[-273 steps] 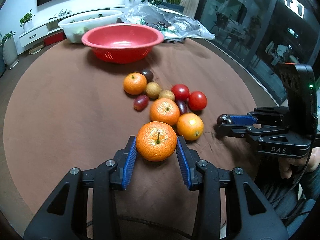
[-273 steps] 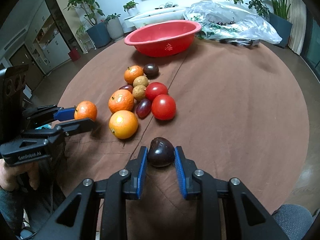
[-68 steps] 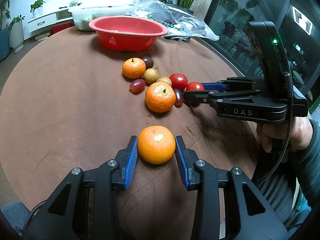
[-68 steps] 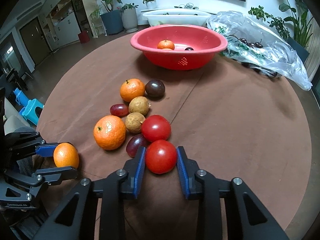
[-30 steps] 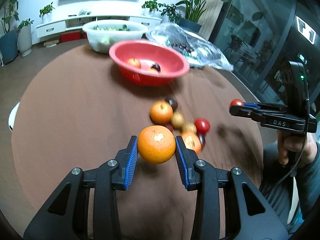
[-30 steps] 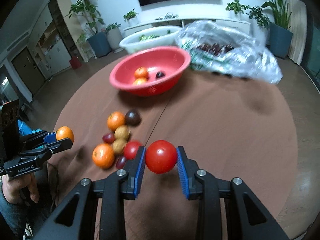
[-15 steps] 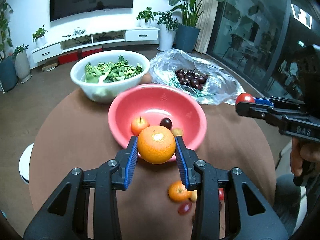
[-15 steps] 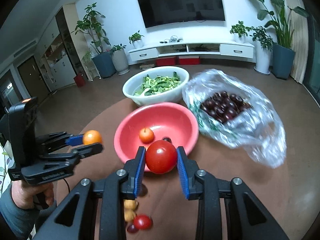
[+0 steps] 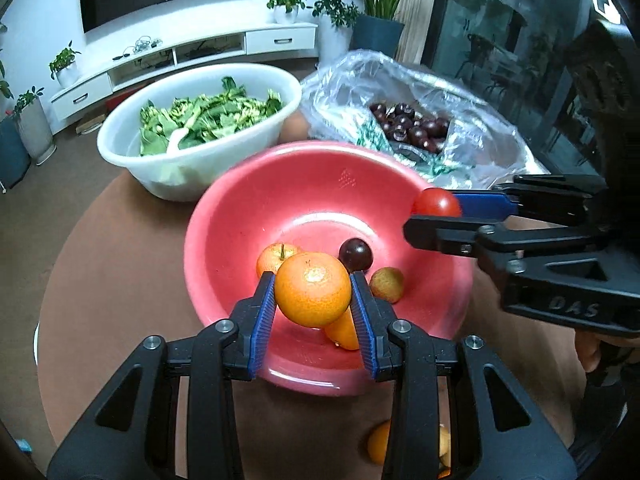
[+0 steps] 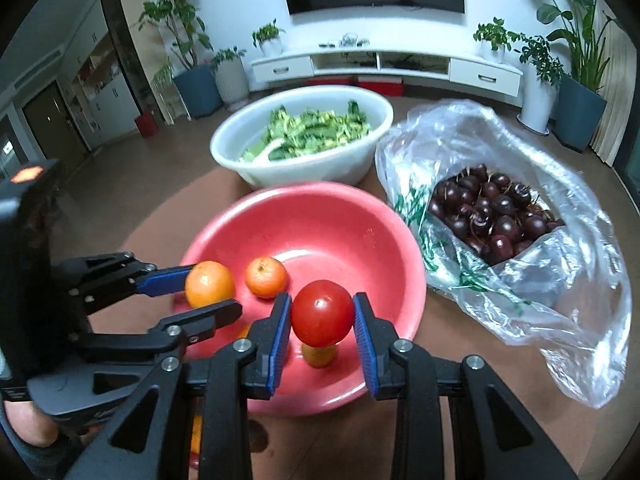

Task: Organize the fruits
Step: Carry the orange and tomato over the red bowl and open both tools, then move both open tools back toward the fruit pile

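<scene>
My left gripper (image 9: 314, 306) is shut on an orange mandarin (image 9: 313, 289) and holds it above the near part of the red bowl (image 9: 248, 216). My right gripper (image 10: 322, 318) is shut on a red tomato (image 10: 322, 313), also over the red bowl (image 10: 360, 216). In the bowl lie a mandarin (image 9: 272, 258), a dark plum (image 9: 355, 255), a small brownish fruit (image 9: 386, 284) and another orange fruit (image 9: 342, 332). The right gripper shows in the left wrist view (image 9: 436, 216), the left gripper in the right wrist view (image 10: 212, 292).
A white basin of leafy greens (image 9: 200, 120) stands behind the bowl. A clear plastic bag of dark cherries (image 10: 492, 216) lies to its right. Some loose fruit (image 9: 378, 442) lies on the brown table (image 9: 120, 280) near me.
Both grippers have moved forward and lower, closer over the red bowl, each still holding its fruit. The bowl now fills the middle of both views.
</scene>
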A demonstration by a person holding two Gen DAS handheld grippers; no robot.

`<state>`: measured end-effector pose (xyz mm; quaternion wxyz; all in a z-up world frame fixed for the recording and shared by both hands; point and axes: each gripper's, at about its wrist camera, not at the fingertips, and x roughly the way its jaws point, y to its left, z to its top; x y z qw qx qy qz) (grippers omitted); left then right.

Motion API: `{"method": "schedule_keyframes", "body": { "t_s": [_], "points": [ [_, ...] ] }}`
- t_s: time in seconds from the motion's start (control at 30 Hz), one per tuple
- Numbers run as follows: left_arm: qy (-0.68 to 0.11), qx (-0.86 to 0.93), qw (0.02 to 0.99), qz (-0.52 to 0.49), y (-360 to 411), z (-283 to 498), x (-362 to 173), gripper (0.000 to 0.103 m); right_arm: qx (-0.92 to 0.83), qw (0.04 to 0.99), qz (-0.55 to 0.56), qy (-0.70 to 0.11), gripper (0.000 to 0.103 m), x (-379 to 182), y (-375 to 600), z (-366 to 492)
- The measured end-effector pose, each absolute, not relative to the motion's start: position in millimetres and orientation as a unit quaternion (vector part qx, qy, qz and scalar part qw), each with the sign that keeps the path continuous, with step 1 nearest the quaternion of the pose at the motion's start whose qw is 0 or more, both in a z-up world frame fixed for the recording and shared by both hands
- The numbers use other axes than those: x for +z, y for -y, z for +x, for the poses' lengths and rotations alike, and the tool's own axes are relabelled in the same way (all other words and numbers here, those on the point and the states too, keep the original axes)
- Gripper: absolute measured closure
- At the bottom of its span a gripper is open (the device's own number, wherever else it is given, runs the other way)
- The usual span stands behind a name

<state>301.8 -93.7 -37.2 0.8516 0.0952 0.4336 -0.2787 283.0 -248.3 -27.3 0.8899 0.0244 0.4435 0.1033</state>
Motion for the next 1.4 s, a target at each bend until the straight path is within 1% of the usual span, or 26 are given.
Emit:
{"method": "schedule_keyframes", "body": {
  "t_s": [0.23,0.47,0.8,0.97,1.13,1.2,1.3,1.37,1.4],
  "points": [
    [-0.444,-0.279,0.845,0.104,99,309,-55,0.069,0.095,0.882,-0.017,-0.462,0.069,-48,240,294],
    [-0.441,-0.278,0.846,0.115,104,311,-57,0.068,0.089,0.878,-0.055,-0.467,0.069,-59,233,298],
    [-0.439,-0.276,0.846,0.119,105,312,-57,0.067,0.086,0.878,-0.066,-0.466,0.069,-60,230,297],
    [-0.437,-0.272,0.849,0.117,103,312,-56,0.055,0.084,0.878,-0.067,-0.467,0.069,-60,230,297],
    [-0.435,-0.270,0.852,0.113,98,309,-54,0.054,0.085,0.878,-0.067,-0.466,0.064,-59,229,297],
    [-0.433,-0.268,0.853,0.111,96,307,-51,0.051,0.086,0.878,-0.066,-0.466,0.062,-58,229,296],
    [-0.424,-0.268,0.859,0.103,90,298,-42,0.038,0.086,0.881,-0.060,-0.462,0.056,-54,230,291],
    [-0.415,-0.266,0.864,0.097,84,290,-34,0.023,0.084,0.884,-0.056,-0.457,0.046,-50,232,286],
    [-0.409,-0.265,0.868,0.092,81,285,-28,0.020,0.084,0.887,-0.052,-0.452,0.043,-46,233,282]
  ]
}}
